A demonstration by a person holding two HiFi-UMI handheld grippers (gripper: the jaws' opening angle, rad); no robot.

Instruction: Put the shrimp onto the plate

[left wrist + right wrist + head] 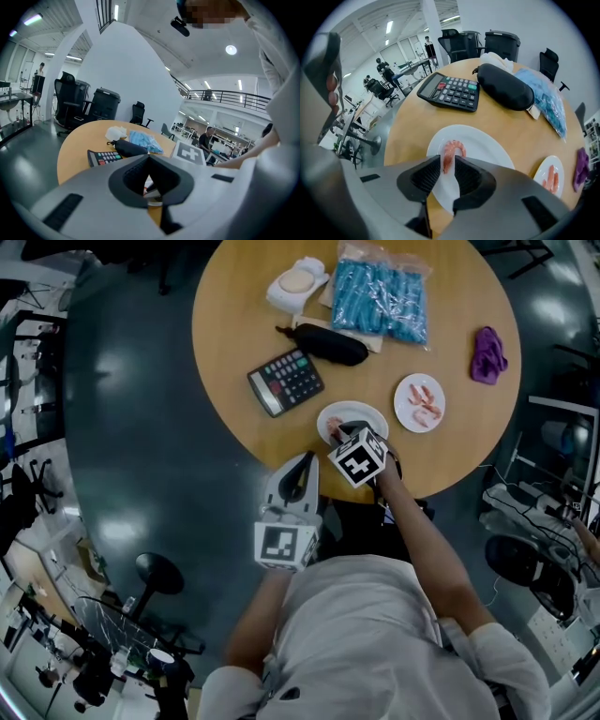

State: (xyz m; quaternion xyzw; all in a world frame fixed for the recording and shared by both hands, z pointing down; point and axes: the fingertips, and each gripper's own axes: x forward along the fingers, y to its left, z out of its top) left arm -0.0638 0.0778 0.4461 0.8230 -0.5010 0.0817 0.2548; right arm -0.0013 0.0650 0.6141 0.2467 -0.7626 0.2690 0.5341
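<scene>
Placement step: right gripper (447, 161), jaws grasping a shrimp (451, 151), over the near white plate (487, 145); next, release. Left gripper (148, 157) idle, jaws clenched, empty.

Open-plan office, with a lab edge to it: black swivel chairs (65, 96) line the white wall, a person (205, 139) sits among desks, ceiling strip lights (389, 26) glow, a railed mezzanine (234, 99) runs overhead, and a round wooden table (234, 296) stands on glossy grey floor (141, 427) near equipment stands (89, 652).
</scene>
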